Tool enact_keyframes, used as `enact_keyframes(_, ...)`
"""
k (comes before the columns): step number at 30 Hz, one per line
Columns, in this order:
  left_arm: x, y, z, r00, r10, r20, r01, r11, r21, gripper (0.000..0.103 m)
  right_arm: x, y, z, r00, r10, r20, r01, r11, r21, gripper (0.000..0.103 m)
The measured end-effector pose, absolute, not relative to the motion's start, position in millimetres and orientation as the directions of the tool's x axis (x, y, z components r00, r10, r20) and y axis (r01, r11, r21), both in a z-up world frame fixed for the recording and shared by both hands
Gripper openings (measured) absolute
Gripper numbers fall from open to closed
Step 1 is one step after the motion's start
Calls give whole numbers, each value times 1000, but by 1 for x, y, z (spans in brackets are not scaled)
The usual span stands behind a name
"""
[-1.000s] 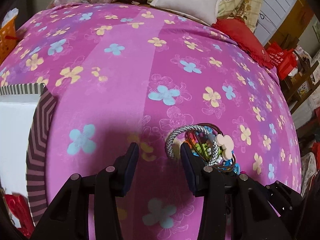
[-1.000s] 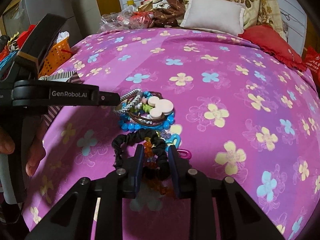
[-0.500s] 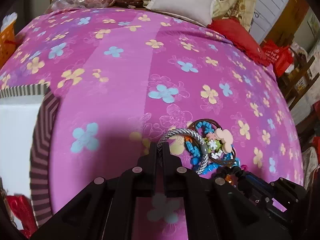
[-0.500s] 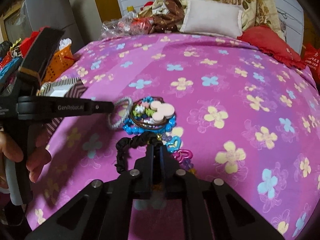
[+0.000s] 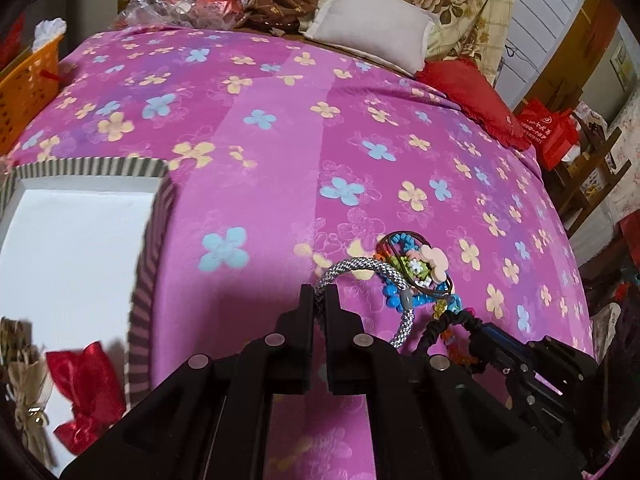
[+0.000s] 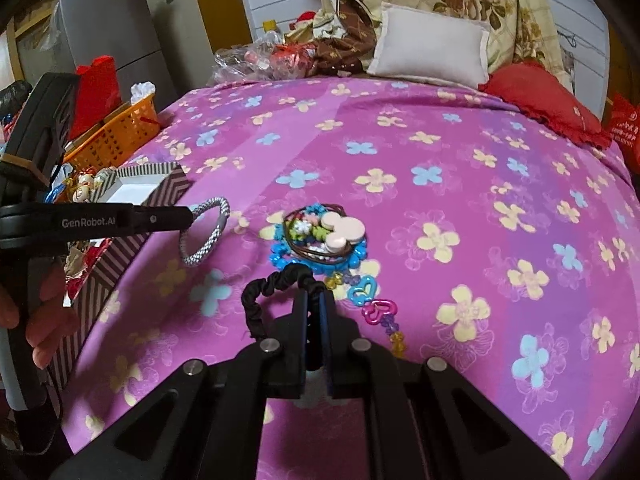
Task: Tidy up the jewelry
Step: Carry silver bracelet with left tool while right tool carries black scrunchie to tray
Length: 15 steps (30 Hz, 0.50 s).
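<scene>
My left gripper (image 5: 318, 292) is shut on a silver braided bracelet (image 5: 360, 268), which hangs clear of the bedspread. The right wrist view shows that same bracelet (image 6: 208, 232) dangling from the left gripper (image 6: 188, 216), left of the jewelry pile (image 6: 320, 236). My right gripper (image 6: 314, 296) is shut on a black scrunchie (image 6: 260, 296) just in front of the pile. The pile holds blue beads, brown cords and a pale mouse-shaped charm (image 5: 434, 264). A chain of plastic hearts (image 6: 376, 308) trails beside the right gripper. A striped box (image 5: 88, 166) with a white inside stands open at the left.
The pink flowered bedspread (image 5: 280, 140) slopes off at the right. An orange basket (image 5: 24, 80) sits at the far left, a white pillow (image 5: 372, 36) and a red cushion (image 5: 472, 96) at the head. A red bow (image 5: 84, 392) lies in the box. A person's hand (image 6: 44, 320) holds the left tool.
Both grippers went from open to shut. The left one took the silver bracelet and carried it up and left off the pile. The right one closed on the black scrunchie.
</scene>
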State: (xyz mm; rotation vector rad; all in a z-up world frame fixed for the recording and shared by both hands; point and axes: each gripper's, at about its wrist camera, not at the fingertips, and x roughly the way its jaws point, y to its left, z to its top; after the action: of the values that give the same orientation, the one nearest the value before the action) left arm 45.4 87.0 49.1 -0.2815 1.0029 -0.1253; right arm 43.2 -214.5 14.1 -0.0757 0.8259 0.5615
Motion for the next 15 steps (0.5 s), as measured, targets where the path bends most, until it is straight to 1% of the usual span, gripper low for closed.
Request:
enact_keyframes(6,24,93,67,571,-219,-791,-28,958,-285,0,28,-216,35,561,469,-682,-517,842,154,5)
enact_keyframes(15,-3,100,78,600,-156,-785,-49,972,-231,0,5,-207,57,576,491,-654,-543,827,142,5)
